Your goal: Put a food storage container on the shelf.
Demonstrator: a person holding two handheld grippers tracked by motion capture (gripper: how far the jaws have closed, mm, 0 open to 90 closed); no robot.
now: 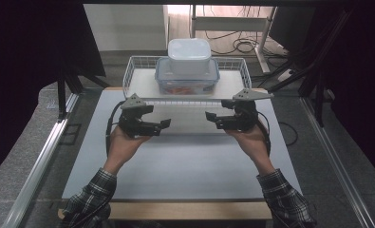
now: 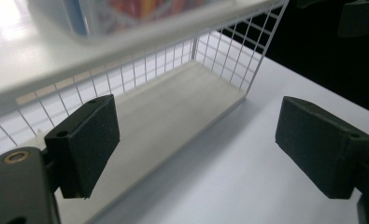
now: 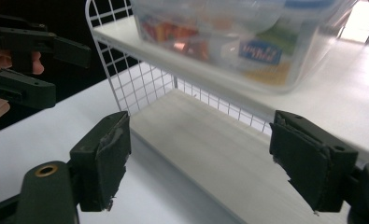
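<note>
A white wire shelf (image 1: 138, 84) stands at the far end of the white mat (image 1: 185, 161). On it sits a clear box with a blue-rimmed lid (image 1: 187, 80) holding colourful items, and a white tub (image 1: 189, 56) is stacked on top. My left gripper (image 1: 159, 118) hovers in front of the shelf's left part, jaws open and nothing between them. My right gripper (image 1: 213, 120) mirrors it at the right, also open and holding nothing. In the left gripper view the gripper (image 2: 196, 135) faces the shelf's mesh side (image 2: 219, 51). In the right gripper view the gripper (image 3: 196, 154) faces the clear box (image 3: 229, 37).
A pale wooden board (image 2: 173, 112) lies under the shelf's raised deck. Metal rails (image 1: 42, 156) run along both table sides. Cables and a stand's legs (image 1: 242, 45) lie on the floor beyond the shelf. The wooden table edge (image 1: 190, 210) is nearest the person.
</note>
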